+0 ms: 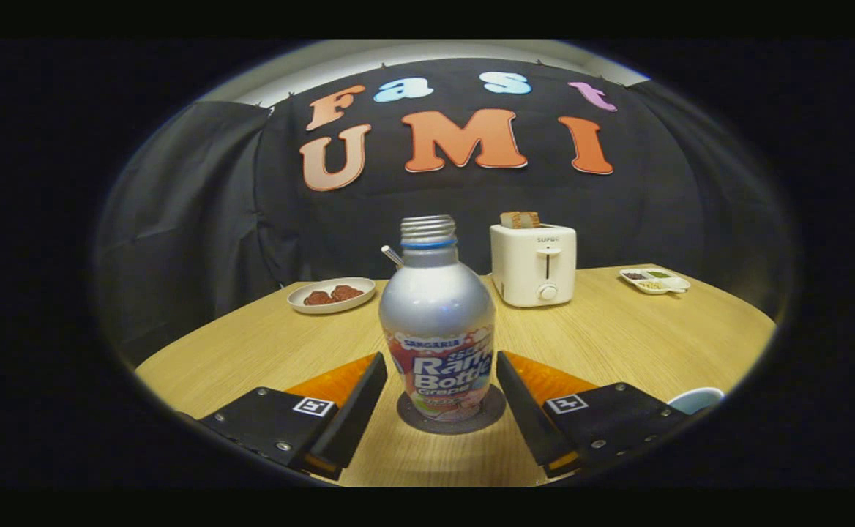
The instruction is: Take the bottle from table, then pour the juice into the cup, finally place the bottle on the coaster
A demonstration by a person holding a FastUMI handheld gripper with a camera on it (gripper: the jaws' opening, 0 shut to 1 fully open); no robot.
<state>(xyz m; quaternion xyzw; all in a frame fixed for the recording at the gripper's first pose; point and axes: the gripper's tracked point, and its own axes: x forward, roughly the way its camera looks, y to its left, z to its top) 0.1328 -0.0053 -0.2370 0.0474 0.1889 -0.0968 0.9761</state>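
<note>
The uncapped silver metal bottle (436, 315) stands upright on a dark round coaster (451, 417) on the wooden table (618, 337). The gripper (441, 380) is spread wide, fingers flanking the bottle without contact. A blue cup's rim (695, 400) shows beside the right finger.

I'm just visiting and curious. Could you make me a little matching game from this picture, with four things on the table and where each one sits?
Things:
1. bottle
2. toaster
3. plate
4. cup

Places:
A. behind the bottle, bread poking from its top
B. beside the finger on the toaster's side
C. upright on the coaster, between the open gripper's fingers, neither touching it
D. behind the bottle on the other side, holding dark round food

Pairs: 1-C, 2-A, 3-D, 4-B
</note>
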